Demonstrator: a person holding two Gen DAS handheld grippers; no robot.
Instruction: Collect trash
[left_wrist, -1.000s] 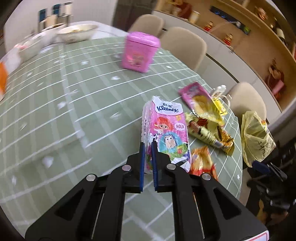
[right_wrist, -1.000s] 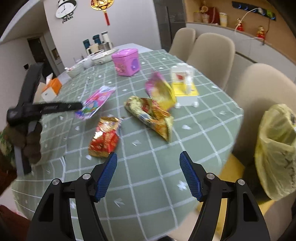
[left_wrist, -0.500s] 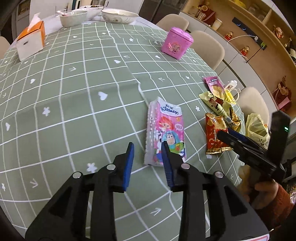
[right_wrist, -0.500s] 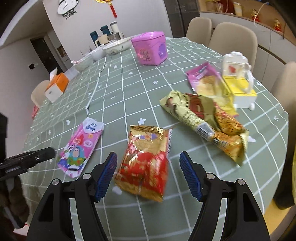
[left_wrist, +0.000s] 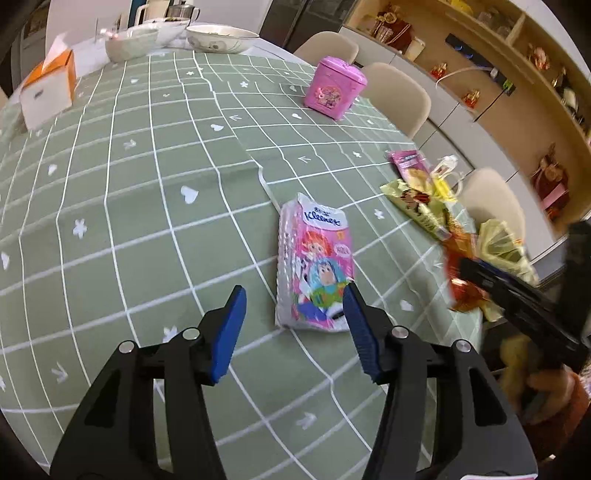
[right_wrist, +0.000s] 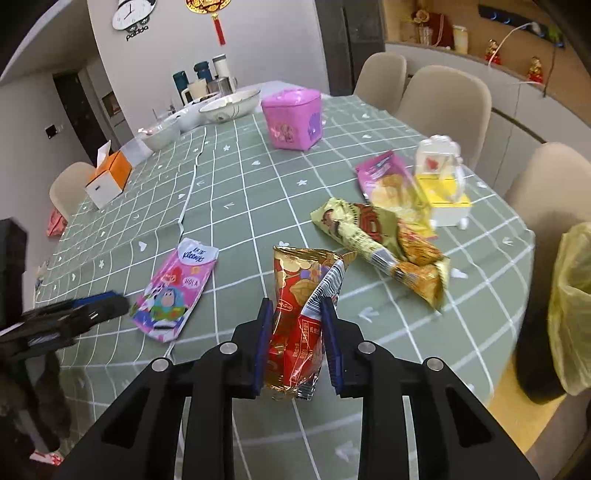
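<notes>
A: Where is your right claw (right_wrist: 297, 341)?

B: At lower centre of its view, pressed on the red wrapper (right_wrist: 301, 314), lifted over the bench (right_wrist: 229, 192).

A: And your left claw (left_wrist: 293, 330)?

B: Wide apart, holding nothing. The tissue pack (left_wrist: 314, 267) lies flat at centre, its near end between the fingertips.

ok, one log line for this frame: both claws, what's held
left claw: open, at Kleenex pack, no grip | right claw: shut on red snack wrapper | yellow trash bag: off table edge
</notes>
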